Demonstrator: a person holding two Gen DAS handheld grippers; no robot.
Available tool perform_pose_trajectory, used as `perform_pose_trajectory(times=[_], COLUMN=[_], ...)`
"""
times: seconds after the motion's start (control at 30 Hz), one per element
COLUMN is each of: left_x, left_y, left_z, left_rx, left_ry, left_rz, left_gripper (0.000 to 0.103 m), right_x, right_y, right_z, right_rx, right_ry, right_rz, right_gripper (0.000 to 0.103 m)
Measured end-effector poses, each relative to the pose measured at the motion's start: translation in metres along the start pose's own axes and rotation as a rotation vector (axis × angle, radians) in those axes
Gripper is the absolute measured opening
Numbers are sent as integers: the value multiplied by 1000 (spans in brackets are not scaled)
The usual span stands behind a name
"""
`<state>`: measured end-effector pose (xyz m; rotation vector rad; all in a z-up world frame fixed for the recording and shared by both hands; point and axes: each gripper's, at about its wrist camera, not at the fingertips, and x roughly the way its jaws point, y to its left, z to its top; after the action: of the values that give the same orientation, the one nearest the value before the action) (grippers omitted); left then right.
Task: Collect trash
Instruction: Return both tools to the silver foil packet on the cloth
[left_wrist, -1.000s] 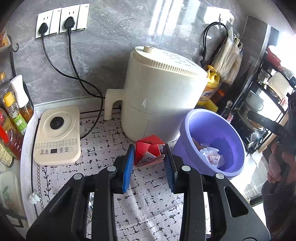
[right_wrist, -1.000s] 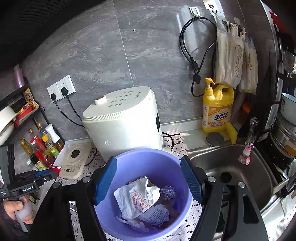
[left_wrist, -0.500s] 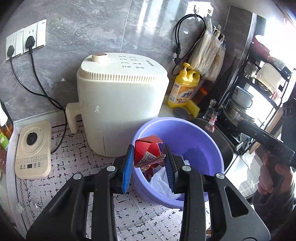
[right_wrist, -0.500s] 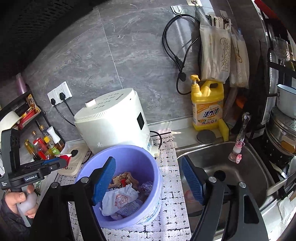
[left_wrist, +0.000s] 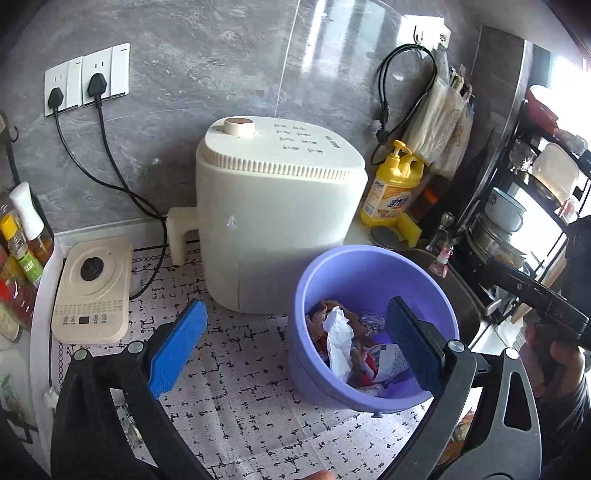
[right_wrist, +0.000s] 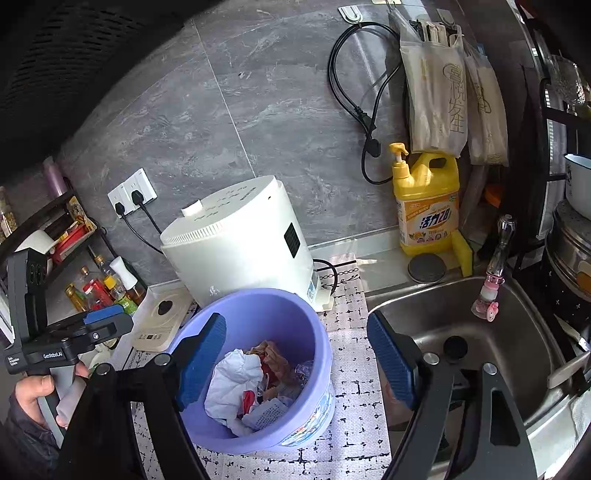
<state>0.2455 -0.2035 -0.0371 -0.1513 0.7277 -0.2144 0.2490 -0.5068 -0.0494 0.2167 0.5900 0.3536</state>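
Observation:
A purple plastic bucket (left_wrist: 373, 273) stands on the patterned counter mat, holding crumpled white paper (left_wrist: 338, 341), red scraps and foil. It also shows in the right wrist view (right_wrist: 258, 310) with the same trash (right_wrist: 236, 376) inside. My left gripper (left_wrist: 295, 345) is open and empty, its right pad over the bucket's rim. My right gripper (right_wrist: 297, 358) is open and empty, spread above the bucket's right side. The left gripper also shows in the right wrist view (right_wrist: 99, 321) at the far left.
A white air fryer (left_wrist: 273, 206) stands behind the bucket. A cream kettle base (left_wrist: 92, 291) and sauce bottles (left_wrist: 22, 236) are at the left. A yellow detergent bottle (right_wrist: 424, 206) and a steel sink (right_wrist: 480, 332) are to the right.
My left gripper opened and let the red carton fall into the bucket, then drew back. My right gripper shifted slightly right of the bucket, still open.

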Motion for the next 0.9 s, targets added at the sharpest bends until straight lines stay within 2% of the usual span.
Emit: perform_pose_trajectory(times=[0.23,0.47,0.6,0.9], left_x=[-32,-58,-70,-84], left_y=[65,131,163,210], left_z=[-24,-52,-65,-97], left_rx=[-100,-168,-203,-233], left_ry=[-1,17,26,70], left_rz=[134,234,260,288], left_gripper=[97,97,97,97], right_x=[18,46,59,90], right_y=[47,110,146,216], right_z=[2,-9,-16,-39], right_rx=[-41,-88,-117,-165], right_ry=[10,64,89,154], right_rz=[92,155,182,232], right_gripper=[93,94,94,94])
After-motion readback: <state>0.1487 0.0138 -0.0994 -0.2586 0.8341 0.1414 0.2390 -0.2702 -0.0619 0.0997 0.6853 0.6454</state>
